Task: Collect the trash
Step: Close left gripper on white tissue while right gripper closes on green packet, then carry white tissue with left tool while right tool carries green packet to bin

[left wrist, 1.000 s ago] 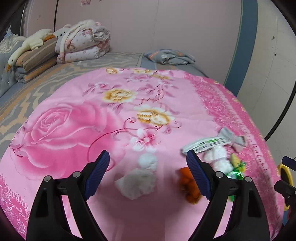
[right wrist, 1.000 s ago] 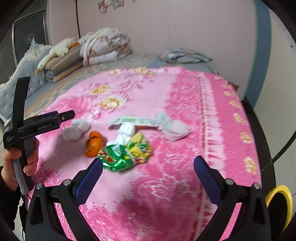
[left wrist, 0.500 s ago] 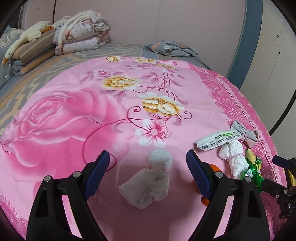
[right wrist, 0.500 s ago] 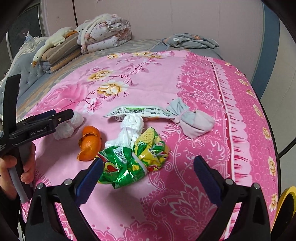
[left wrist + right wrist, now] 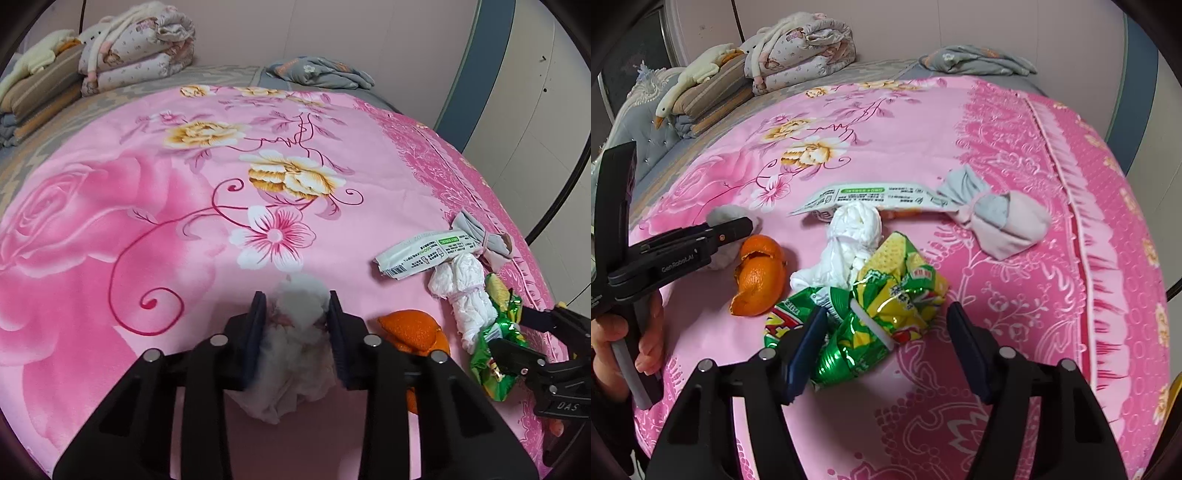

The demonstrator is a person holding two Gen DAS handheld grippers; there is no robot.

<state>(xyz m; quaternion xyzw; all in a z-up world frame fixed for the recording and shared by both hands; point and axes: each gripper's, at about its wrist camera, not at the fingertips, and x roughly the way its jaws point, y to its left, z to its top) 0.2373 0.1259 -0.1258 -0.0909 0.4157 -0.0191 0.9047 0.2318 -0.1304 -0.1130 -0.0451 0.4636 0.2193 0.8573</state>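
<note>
Both our grippers are closing: left gripper squeezes a crumpled white tissue; right gripper straddles a crinkled green-yellow wrapper, its pads still off it.

A bed fills the room, spread with a pink blanket printed with a big rose and yellow-white flowers, its right edge fringed. Beneath it shows a grey patterned sheet. At the far left lie a folded floral quilt, striped folded bedding and a plush goose by a grey tufted headboard. A crumpled grey cloth lies far right. The wall is pale pink, with a blue-grey vertical strip on the right.
</note>
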